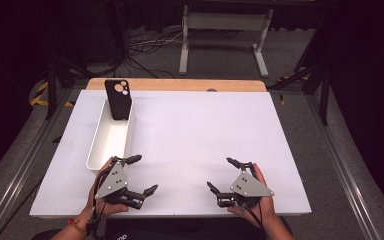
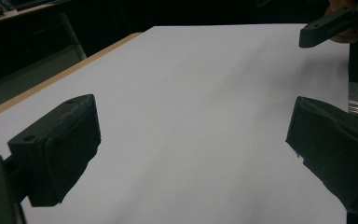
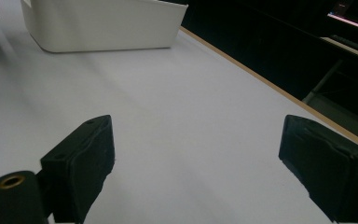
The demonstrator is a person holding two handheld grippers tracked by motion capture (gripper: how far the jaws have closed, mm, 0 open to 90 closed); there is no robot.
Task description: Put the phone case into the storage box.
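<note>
Phone case upright in the white bin, both grippers open and apart from it

Phone case [image 1: 118, 99], matte black with rounded corners and a cluster of round camera cut-outs near its top, stands on end in the far end of a long white plastic bin [image 1: 100, 142] with smooth walls and rounded corners. In the high view the bin lies on the left part of a flat white board [image 1: 195, 130] that covers a wooden tabletop [image 1: 180, 84]. The left gripper [image 1: 145, 174] sits just beside the bin's near end, well short of the case, its jaws spread wide and holding nothing. The right gripper [image 1: 221, 174], topped by a grey three-cornered plate, rests near the board's front edge, well apart from bin and case, jaws likewise spread.

From the left gripper view, two blocky black jaws with a dull, slightly rough surface stand wide apart over bare white board; the right gripper [image 2: 328, 28] shows at the upper right.

From the right gripper view, the same kind of jaws gape over the board, and the bin's smooth white wall [image 3: 102, 28] lies well ahead at upper left.
</note>
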